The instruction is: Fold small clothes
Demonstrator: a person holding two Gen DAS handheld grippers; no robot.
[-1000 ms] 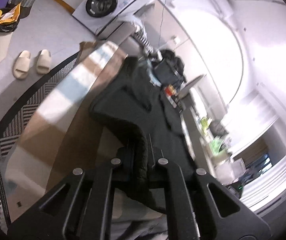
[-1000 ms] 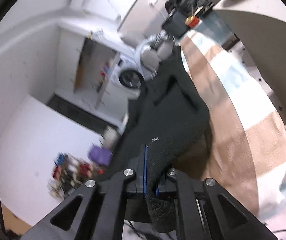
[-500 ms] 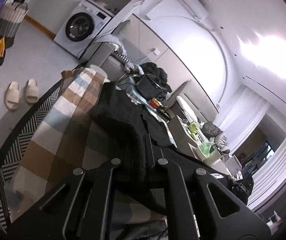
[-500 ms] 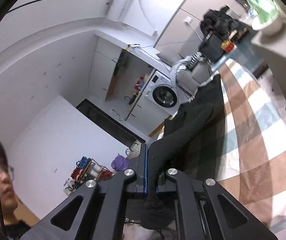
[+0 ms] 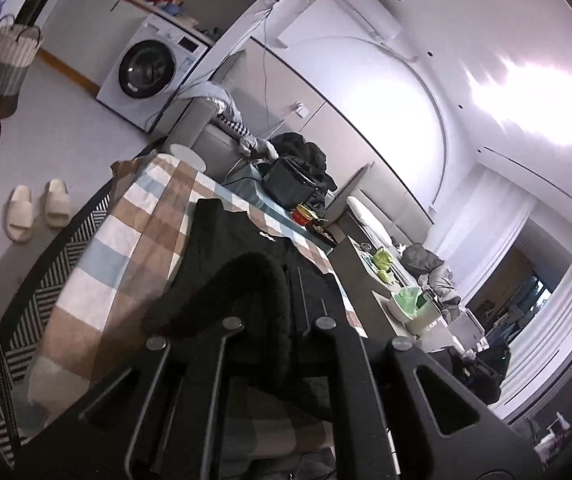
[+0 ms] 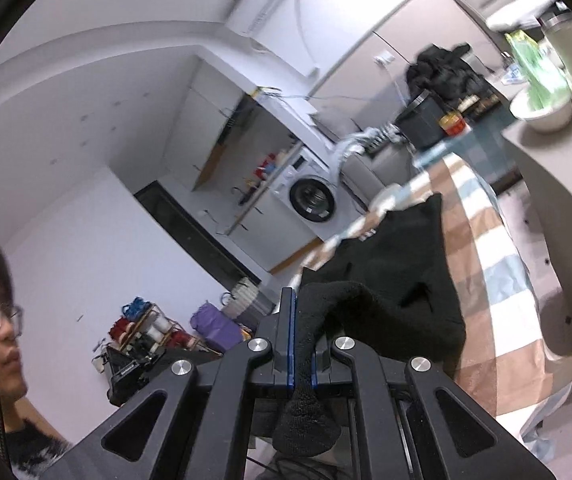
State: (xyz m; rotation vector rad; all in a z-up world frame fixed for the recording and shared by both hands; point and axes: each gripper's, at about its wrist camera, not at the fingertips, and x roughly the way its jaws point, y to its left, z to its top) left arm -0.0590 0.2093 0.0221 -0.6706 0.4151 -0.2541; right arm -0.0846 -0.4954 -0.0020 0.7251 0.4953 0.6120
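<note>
Both grippers, left gripper (image 5: 282,300) and right gripper (image 6: 301,344), pinch a black fleece garment (image 5: 226,248) by its near edge.
Far end of it lies on the checked tablecloth (image 5: 126,240), the near end raised. It looks soft, light and limp, thick enough to bunch; corner holds on the hem should keep it spread.
</note>
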